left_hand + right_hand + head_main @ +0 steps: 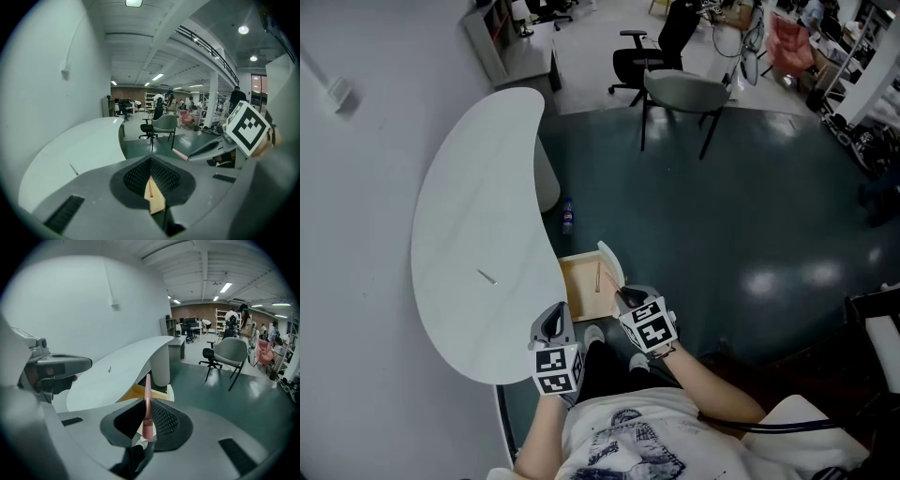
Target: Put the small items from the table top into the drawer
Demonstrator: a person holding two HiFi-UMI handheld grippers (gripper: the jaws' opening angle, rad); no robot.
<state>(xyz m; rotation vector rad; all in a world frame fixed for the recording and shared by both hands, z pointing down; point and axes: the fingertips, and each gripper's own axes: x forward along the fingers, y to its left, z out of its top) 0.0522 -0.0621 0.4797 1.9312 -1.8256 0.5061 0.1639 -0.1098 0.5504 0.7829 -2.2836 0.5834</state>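
The right gripper is clamped nearly shut on a thin pink pen, which stands up between its pads and points forward. Just ahead of and below its tips is the open wooden drawer, pulled out from under the white worktop. The left gripper hangs close beside the right one, at the worktop's near edge, its jaws together and holding nothing. Ahead of it and to its left, well apart, a small thin item lies on the worktop.
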